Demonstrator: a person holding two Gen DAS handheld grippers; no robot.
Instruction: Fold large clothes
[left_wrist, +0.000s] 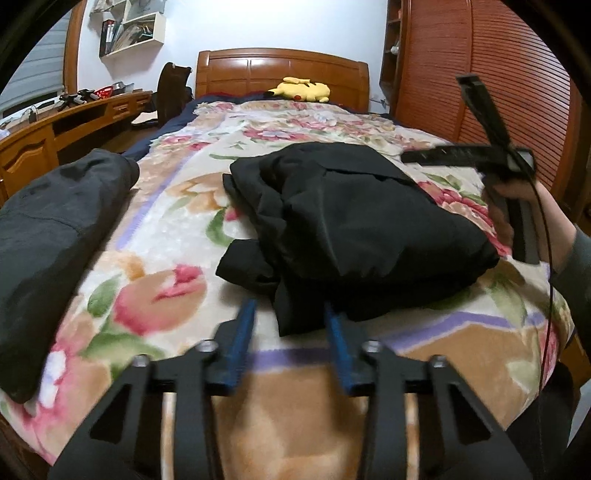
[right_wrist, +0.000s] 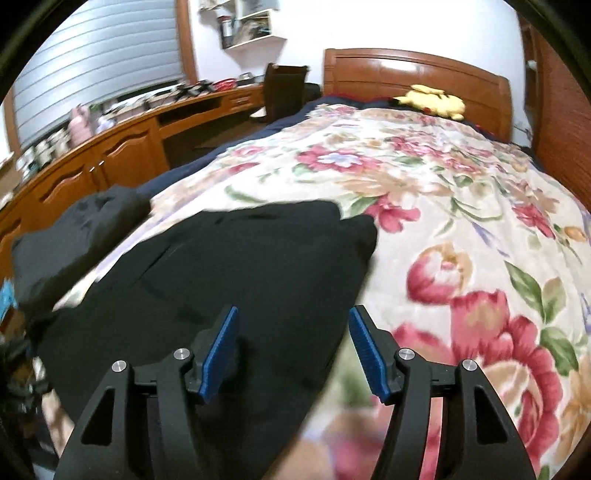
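A black garment (left_wrist: 354, 221) lies bunched in a rough fold in the middle of the floral blanket (left_wrist: 166, 229). My left gripper (left_wrist: 289, 319) hovers low at its near edge. The blue fingers (left_wrist: 245, 325) stand apart, a corner of the black cloth reaches between them, and the pads do not press on it. In the right wrist view the same black garment (right_wrist: 229, 273) spreads under my right gripper (right_wrist: 293, 325), which is open and holds nothing. A hand (left_wrist: 517, 206) carries that right gripper (left_wrist: 436, 122) above the garment's right side.
A folded dark grey garment (left_wrist: 55, 229) rests on the bed's left edge, seen too in the right wrist view (right_wrist: 74, 236). A yellow plush toy (left_wrist: 301, 89) lies by the wooden headboard (left_wrist: 280, 66). A wooden desk (left_wrist: 55, 125) runs along the left, a slatted wardrobe (left_wrist: 498, 74) on the right.
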